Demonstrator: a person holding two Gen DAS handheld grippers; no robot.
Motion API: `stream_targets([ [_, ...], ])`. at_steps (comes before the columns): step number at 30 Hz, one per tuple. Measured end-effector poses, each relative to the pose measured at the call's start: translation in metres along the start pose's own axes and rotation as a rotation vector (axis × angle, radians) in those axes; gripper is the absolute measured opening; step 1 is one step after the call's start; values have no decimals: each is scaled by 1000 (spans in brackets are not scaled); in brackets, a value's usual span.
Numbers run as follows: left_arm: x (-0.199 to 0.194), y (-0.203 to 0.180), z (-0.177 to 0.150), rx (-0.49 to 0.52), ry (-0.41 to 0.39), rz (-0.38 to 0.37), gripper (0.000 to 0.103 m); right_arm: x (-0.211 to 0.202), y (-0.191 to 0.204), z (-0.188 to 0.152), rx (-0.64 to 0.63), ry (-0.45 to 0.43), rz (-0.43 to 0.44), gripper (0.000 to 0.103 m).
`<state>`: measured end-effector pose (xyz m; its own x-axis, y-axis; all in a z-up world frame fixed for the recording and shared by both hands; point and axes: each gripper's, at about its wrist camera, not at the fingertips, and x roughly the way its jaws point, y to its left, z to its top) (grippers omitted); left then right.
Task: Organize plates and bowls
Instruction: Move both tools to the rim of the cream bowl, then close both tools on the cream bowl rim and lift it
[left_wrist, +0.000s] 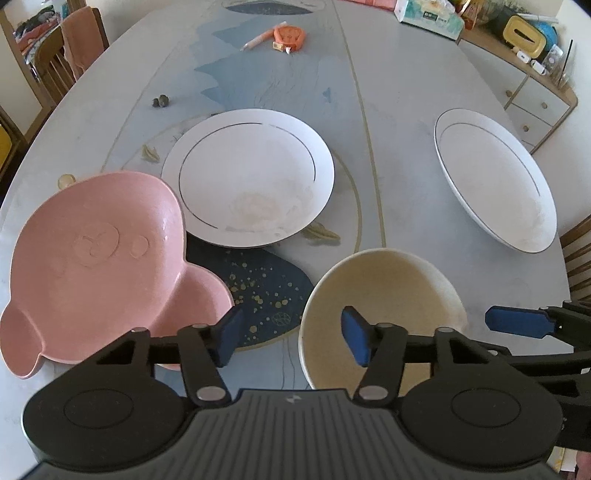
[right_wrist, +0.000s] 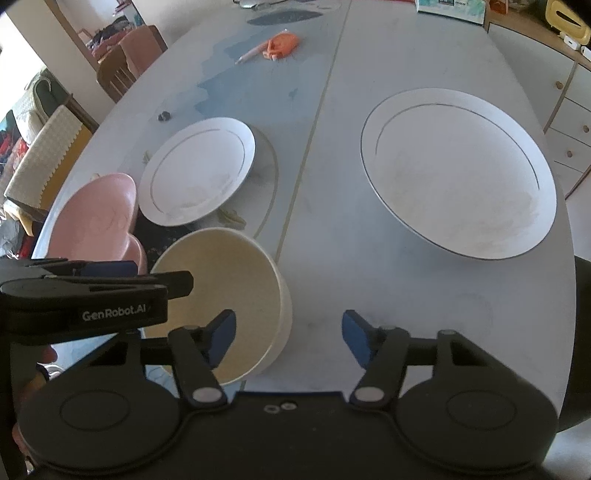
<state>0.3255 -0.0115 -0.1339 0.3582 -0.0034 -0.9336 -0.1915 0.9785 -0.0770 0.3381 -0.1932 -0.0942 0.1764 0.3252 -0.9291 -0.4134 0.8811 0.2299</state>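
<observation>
blk grippers (left_wrist: 291, 338), blue pads (left_wrist: 354, 338), "genrobot.ai" mark.

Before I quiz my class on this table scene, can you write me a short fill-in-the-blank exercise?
1. The table holds ____ white plates.
2. The animal-shaped dish is ____ in colour.
3. The cream bowl contains ____.
4. The left gripper straddles the bowl's ____.

Missing words: two; pink; nothing; rim
</observation>
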Motion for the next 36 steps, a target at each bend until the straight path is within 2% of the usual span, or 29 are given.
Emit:
stream_targets([
  [2,2,-1,0,6,7,-10,41,2,0,0,0,4,3,56],
  [5,4,-3,-1,9,13,-13,36,4,2,1,-8,14,5,46],
  [9,5,-5,-1,18,16,-8,34,6,6,1,-18,24,3,37],
  [14,5,-4,-1,15,22,-8,21,8,9,0,-22,35,-4,21],
  [17,4,-4,-2,14,25,-7,13,8,10,-1,-22,36,-14,14],
  [23,2,-3,-4,17,17,-10,4,6,14,-1,-26,29,-32,11],
  [36,-26,-8,-13,29,-1,-22,2,-17,18,-7,8,9,-52,8],
])
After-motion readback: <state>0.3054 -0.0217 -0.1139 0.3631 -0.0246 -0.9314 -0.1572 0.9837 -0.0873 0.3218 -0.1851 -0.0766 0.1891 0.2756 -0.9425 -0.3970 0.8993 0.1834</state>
